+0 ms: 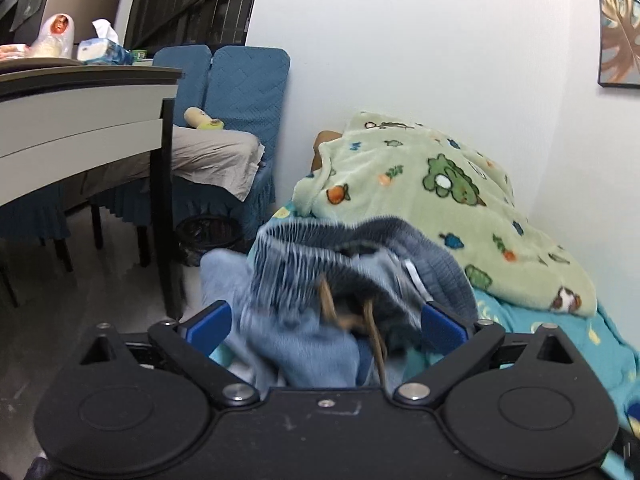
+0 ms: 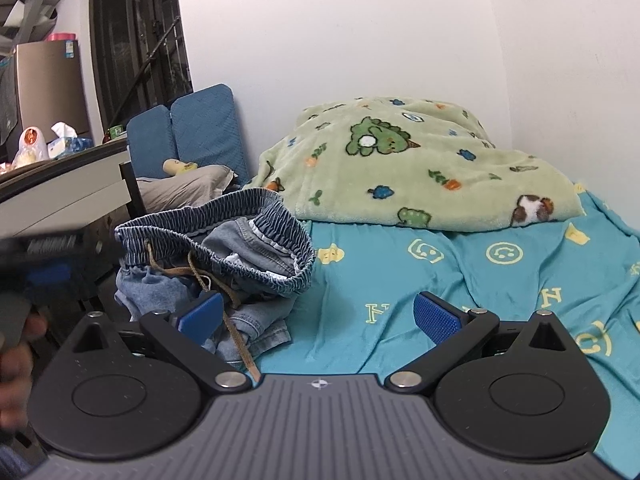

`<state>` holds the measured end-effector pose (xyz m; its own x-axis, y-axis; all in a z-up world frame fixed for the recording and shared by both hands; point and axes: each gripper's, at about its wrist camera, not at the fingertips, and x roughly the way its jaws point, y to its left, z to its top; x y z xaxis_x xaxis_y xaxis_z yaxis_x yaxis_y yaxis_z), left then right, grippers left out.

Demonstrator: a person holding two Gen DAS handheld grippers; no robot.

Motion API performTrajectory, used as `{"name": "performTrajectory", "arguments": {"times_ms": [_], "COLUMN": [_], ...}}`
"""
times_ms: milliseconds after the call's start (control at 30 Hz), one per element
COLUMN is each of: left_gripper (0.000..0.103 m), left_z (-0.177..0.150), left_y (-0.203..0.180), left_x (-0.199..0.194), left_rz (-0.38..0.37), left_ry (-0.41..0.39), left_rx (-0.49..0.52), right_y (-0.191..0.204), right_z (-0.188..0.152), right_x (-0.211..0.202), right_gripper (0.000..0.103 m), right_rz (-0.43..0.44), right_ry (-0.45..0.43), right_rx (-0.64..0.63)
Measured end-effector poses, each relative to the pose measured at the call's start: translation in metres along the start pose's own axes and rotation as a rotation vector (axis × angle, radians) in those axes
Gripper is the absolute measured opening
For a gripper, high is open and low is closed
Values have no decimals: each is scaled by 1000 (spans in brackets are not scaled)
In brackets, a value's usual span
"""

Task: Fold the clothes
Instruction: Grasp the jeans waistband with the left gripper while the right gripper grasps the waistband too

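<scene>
Right now the left claw [image 1: 326, 326] gapes wide around the crumpled denim shorts [image 2: 216, 248], likely hunting for the waistband, while the right claw [image 2: 318, 316] waits wide beside them over the bed sheet [image 2: 460, 280].

Cloth nearly everywhere you look, hard matt plastic in your hands.

Your denim shorts [image 2: 224, 248] are soft washed cotton with a ribbed, gathered elastic waistband and a rough tan drawstring [image 2: 236, 320]. Your bedsheet [image 2: 460, 300] is thin, smooth printed cloth, creased; the blanket [image 2: 420, 160] on it is thick, fuzzy fleece. On your right gripper [image 2: 318, 316] the arms are matt black plastic, the pads [image 2: 434, 316] blue with a fine ribbed texture, the pivot pins shiny metal, the body grooved grey plastic. Your left gripper [image 1: 324, 324] shows smooth black plastic, lightly scuffed. The chair covers [image 1: 244, 92] are quilted cloth.
</scene>
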<state>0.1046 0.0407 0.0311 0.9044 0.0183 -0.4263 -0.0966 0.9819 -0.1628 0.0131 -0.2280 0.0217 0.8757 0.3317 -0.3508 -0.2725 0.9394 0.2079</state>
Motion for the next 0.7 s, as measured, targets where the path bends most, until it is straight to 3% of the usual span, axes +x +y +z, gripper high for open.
{"name": "performTrajectory", "arguments": {"times_ms": [233, 333, 400, 467, 533, 567, 600, 633, 700], "left_gripper": [92, 83, 69, 65, 55, 40, 20, 10, 9], "left_z": [38, 38, 34, 30, 24, 22, 19, 18, 17], "left_y": [13, 13, 13, 16, 18, 19, 20, 22, 25], "left_x": [47, 66, 78, 89, 94, 94, 95, 92, 82], "left_rz": [36, 86, 121, 144, 163, 174, 184, 187, 150], "left_ry": [-2, 34, 71, 93, 105, 109, 113, 105, 84], "left_rx": [-67, -50, -48, -48, -41, -42, -43, -49, -61], "right_y": [1, -2, -5, -8, -10, -11, -12, -14, -16], "right_z": [-3, -3, -3, -3, -4, -4, -3, -2, -2], "right_x": [17, 21, 23, 25, 25, 26, 26, 27, 26], "right_gripper": [103, 103, 103, 103, 103, 103, 103, 103, 103], "right_rz": [0, 9, 10, 12, 14, 13, 13, 13, 15], "right_ry": [25, 30, 34, 38, 41, 41, 40, 40, 37], "right_rx": [-16, -2, 9, 22, 30, 33, 37, 41, 50]}}
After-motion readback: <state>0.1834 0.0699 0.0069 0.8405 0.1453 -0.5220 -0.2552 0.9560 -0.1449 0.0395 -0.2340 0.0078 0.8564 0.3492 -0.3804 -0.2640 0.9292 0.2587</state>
